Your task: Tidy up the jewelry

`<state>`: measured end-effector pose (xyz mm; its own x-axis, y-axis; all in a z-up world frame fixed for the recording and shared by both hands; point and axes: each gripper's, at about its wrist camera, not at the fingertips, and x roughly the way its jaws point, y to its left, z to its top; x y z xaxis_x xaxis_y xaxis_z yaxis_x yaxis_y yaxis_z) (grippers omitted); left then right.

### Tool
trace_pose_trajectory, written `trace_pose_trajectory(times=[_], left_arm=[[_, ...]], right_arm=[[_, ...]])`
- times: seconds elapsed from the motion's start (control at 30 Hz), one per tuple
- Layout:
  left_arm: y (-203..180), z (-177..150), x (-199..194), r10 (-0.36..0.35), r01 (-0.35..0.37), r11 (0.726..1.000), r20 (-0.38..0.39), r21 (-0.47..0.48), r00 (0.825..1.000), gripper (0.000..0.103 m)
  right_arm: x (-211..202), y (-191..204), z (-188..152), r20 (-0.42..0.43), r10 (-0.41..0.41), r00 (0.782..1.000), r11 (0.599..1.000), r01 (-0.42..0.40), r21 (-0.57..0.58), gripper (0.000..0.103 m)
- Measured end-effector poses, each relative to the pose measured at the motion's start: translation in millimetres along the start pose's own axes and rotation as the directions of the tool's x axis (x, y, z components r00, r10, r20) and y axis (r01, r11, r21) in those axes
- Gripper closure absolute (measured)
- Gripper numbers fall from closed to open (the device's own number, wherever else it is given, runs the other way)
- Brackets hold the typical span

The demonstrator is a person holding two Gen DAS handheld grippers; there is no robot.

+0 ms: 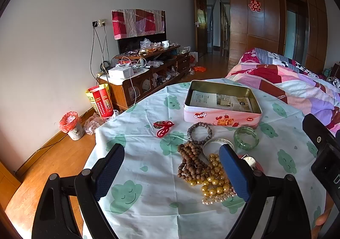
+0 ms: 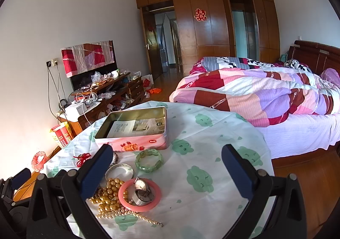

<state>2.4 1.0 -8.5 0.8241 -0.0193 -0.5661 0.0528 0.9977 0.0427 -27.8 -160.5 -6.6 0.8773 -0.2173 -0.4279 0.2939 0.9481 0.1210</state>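
both grippers gape empty, left gripper (image 1: 172,172) and right gripper (image 2: 167,166); gold beads (image 2: 110,194) below right gripper's left finger, lift gently into tin (image 2: 136,130) ahead.

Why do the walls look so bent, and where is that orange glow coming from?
Both views use fisheye lenses, so the wooden wardrobe wall curves and corners go black. In the left wrist view warm light glows on the wooden floor; in the right wrist view it tints the white wall.
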Motion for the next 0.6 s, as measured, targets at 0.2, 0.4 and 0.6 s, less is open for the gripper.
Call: trace_pose_trajectory(times=[0.2, 0.4, 0.6], left_arm=[[0.7, 2.2, -1.0, 0.001, -0.001, 1.0, 0.004, -0.002, 1.0, 0.012], [1.2, 2.3, -1.3, 0.0, 0.0, 1.0, 0.002, -0.001, 1.0, 0.012], [1.5, 2.3, -0.9, 0.002, -0.002, 1.0, 0.006, -0.003, 1.0, 0.012]], right_arm=[[-0.4, -0.2, 1.7, 0.002, -0.003, 1.0, 1.0, 0.003, 0.002, 0.0], [0.2, -0.8, 1.8, -0.002, -0.004, 1.0, 1.0, 0.004, 0.003, 0.0], [0.2, -0.8, 2.1, 0.003, -0.006, 1.0, 1.0, 0.006, 0.0, 0.0]])
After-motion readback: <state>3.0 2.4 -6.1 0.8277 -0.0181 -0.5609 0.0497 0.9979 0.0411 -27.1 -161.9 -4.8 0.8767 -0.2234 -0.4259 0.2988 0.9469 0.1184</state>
